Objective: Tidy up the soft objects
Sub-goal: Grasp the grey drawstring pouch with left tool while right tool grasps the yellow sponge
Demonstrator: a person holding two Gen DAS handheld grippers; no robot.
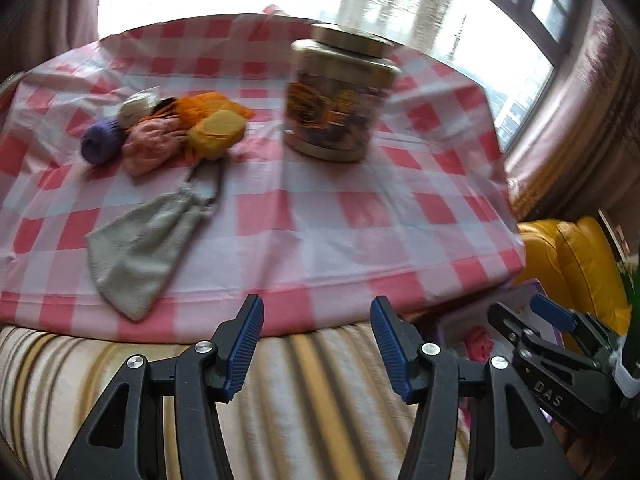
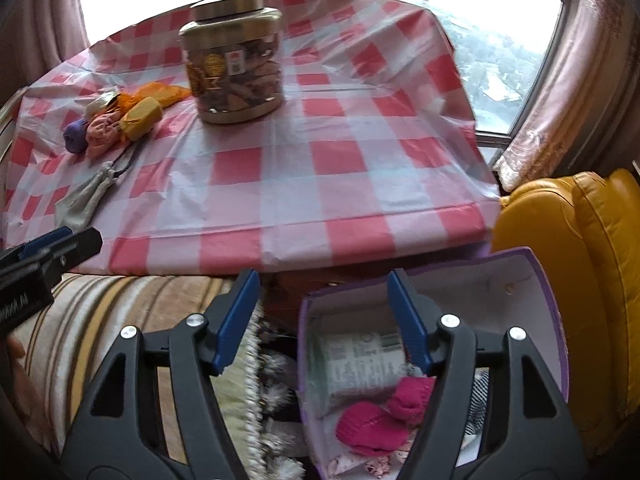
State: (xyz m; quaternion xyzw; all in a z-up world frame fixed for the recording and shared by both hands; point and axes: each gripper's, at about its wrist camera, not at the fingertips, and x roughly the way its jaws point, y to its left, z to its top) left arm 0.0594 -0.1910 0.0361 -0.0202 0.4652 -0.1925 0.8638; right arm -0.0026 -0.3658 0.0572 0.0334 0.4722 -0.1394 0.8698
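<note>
Both grippers hang spread and empty off the counter's near edge: the left gripper (image 1: 317, 316) over a striped cushion (image 1: 280, 392); the right gripper (image 2: 323, 290) above a purple open box (image 2: 532, 276) holding a bright pink knitted sock (image 2: 368, 426); small yarn balls and soft bundles (image 1: 168, 132) cluster near the checked counter's (image 1: 360, 208) far left corner, a grey drawstring pouch (image 1: 136, 248) nearer the front edge.

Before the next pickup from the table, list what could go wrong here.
1. The yarn balls lie bunched and touching; grabbing one could drag a neighbour or loose strands.
2. The jar stands close beside them; a sweeping reach might knock it.
3. The tablecloth is thin and wrinkled; fingers closing on the flat grey pouch may pinch it too. Both the left hand-held gripper and the right are open and empty.
</note>
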